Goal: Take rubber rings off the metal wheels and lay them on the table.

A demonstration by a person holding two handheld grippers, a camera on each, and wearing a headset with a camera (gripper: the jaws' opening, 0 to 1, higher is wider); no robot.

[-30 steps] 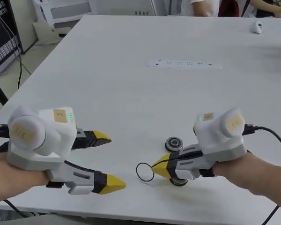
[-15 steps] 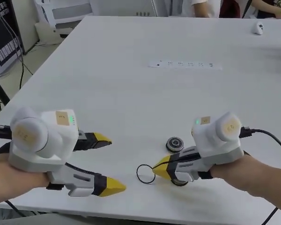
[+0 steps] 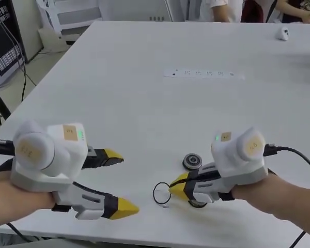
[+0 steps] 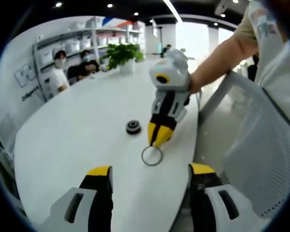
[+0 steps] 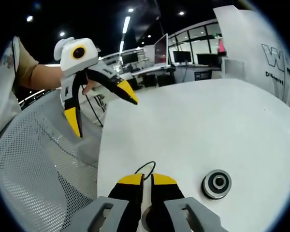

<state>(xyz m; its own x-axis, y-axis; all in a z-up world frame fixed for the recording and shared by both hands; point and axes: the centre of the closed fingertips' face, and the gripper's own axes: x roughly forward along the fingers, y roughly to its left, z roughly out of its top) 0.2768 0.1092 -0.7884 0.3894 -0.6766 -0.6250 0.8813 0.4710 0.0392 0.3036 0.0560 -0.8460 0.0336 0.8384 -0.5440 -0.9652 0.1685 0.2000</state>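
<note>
White tabletop runs from the bottom edge of the head view to its top. Nearest us, at lower left, we hold the left gripper with its yellow-tipped jaws spread wide, grasping nothing. At lower right, our right gripper has its jaws clenched on the edge of a black rubber ring, whose loop lies on the table just left of the tips. A metal wheel peeks out beneath that gripper. A second wheel sits just above it in the frame, apart from the ring. Farther up, at centre, lies a white power strip, and a small white object rests at upper right.
</note>
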